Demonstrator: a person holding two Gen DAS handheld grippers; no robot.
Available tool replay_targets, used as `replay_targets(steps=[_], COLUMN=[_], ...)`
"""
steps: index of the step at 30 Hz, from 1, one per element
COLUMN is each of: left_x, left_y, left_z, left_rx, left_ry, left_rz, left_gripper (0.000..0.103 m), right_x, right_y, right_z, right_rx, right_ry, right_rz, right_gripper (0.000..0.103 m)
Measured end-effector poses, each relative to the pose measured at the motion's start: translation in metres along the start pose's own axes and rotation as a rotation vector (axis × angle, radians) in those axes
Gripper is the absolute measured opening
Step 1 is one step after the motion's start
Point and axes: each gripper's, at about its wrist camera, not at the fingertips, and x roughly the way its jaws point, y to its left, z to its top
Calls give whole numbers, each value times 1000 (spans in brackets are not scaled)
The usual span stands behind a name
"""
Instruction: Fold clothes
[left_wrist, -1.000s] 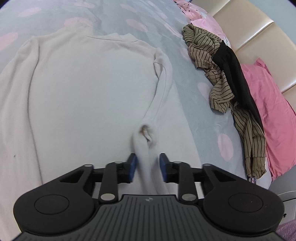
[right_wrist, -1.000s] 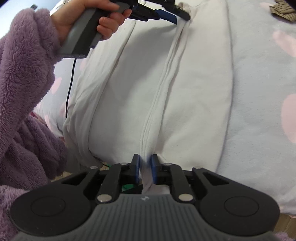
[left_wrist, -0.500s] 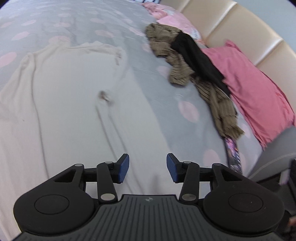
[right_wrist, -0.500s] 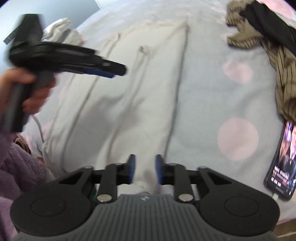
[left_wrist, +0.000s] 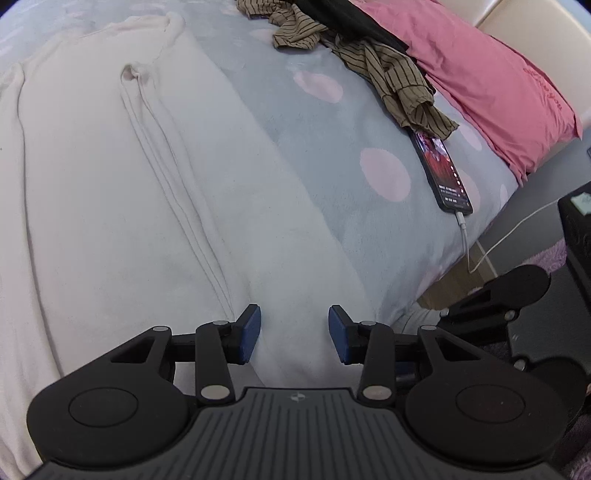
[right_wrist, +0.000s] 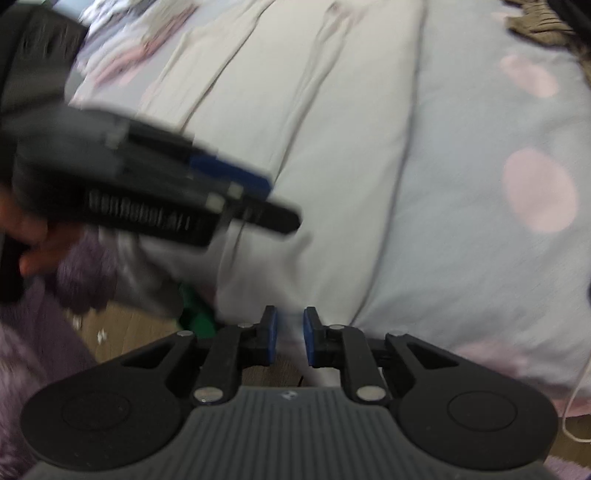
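The left gripper (left_wrist: 294, 334) hangs over the near edge of the cream top (left_wrist: 110, 206). Its blue pads (left_wrist: 249, 334) stand well apart and are closing; cloth lies under the gap between them, but neither pad presses on it, so it holds nothing. The folded sleeve (left_wrist: 166, 173) runs as a ridge from the far left down to just beside the left pad.

The right gripper (right_wrist: 290, 338) has a narrow gap between its pads (right_wrist: 272, 338). Pale cloth shows in that gap at the near hem of the top (right_wrist: 332, 147), yet the view is blurred and whether the pads pinch it cannot be told. In the same view the left gripper (right_wrist: 258, 199) crosses from the left as a dark smear, held by a hand (right_wrist: 33, 243) beside a purple fleece sleeve (right_wrist: 85, 266).

The top lies flat on a grey bedspread (left_wrist: 332, 155) with pink dots, its neck at the far end and its hem at the near edge of the bed, by both grippers. Its right side is folded in, leaving a straight edge down the right.

Far right on the bed lies a striped brown garment (left_wrist: 388, 70) with a black one (left_wrist: 351, 18) over it, well apart from the top. A pink pillow (left_wrist: 498, 85) sits further right. A phone (left_wrist: 441, 173) lies touching the striped garment's near end, its screen lit, with a white cable (left_wrist: 467, 243) running off the bed's edge.
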Motion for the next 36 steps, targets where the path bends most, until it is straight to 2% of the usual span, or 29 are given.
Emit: replay_targets(steps=[3,5,7,8,10,14,16,20,23,26,30,31,32,34,36], left_x=[-3,1,5,6,3,-7,-10,-11,-10,-7,-3,-3,-3,-3,-3], left_y=[0,2,6,8,8,8,9,5,2,0,-2,-2,-2,-1,0], left_z=[-9,-20,-33,-41,-46,-49,-52,-52,-50,-47,-45,-45,-45,-45,-45], left_rx=[-10,-29,-56,-74,-70,-73,-83,-70,-60,-56,-57,-56,-59,-65,-69], left_ry=[24,80,123,136,126,102,96,91,84,88,101,101,100,100,103], left_rz=[9,24,21,9,5,13,6,7,0,-5,6,7,6,5,4], left_gripper=[37,38,38,38,38,38,38,38,38,38,38,38,38,38,38], right_x=[12,17,11,7,-5,-25,-31,-24,-19,-17,-10,-12,-14,-18,-17], right_y=[3,1,-4,-7,-12,-15,-9,5,6,4,22,28,33,43,48], right_z=[-9,-13,-14,-14,-15,-14,-14,-18,-16,-19,-25,-27,-29,-33,-37], right_rx=[-1,14,44,62,98,108,53,-60,-127,-187,-351,-392,-431,-492,-529], right_ry=[94,135,122,108,73,18,-3,23,58,38,-10,-25,-39,-52,-21], right_rz=[15,8,-2,-8,-24,-72,-104,-138,-226,-278,-330,-327,-323,-317,-333], right_gripper=[19,19,20,25,30,30,31,33,33,33,33,32,26,2,0])
